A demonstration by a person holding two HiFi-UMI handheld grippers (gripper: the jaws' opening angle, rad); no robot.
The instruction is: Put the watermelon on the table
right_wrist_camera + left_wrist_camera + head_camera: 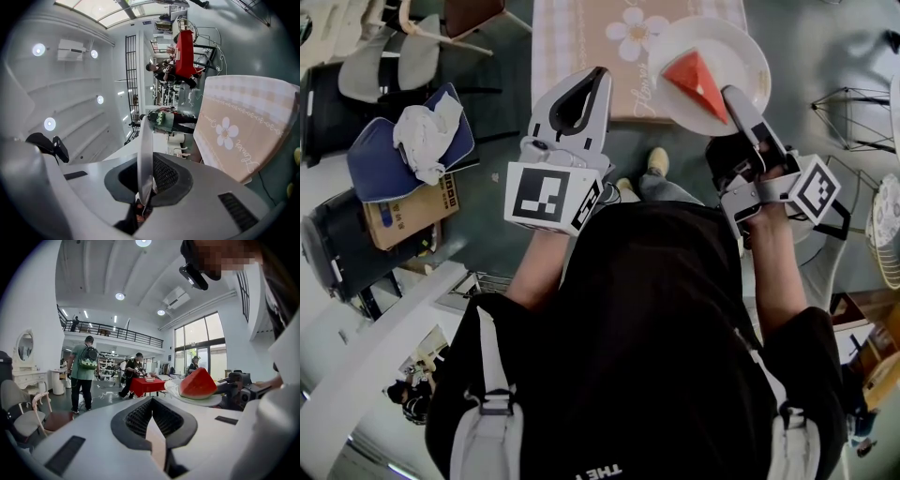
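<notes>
My right gripper [733, 96] clamps the plate [752, 52] bearing a watermelon slice [697, 82], by the table [581, 56]. My left gripper [598, 77] is closed, empty.

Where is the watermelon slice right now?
Head view, upper right: the watermelon lies on a white plate that the right gripper holds by its rim, at the near right corner of the flowered tablecloth.

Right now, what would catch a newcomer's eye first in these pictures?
The red watermelon wedge on a white plate, upper right in the head view, stands out most. The right gripper pinches the plate's rim, near the flower-print tablecloth. The left gripper, centre, is shut on nothing.
</notes>
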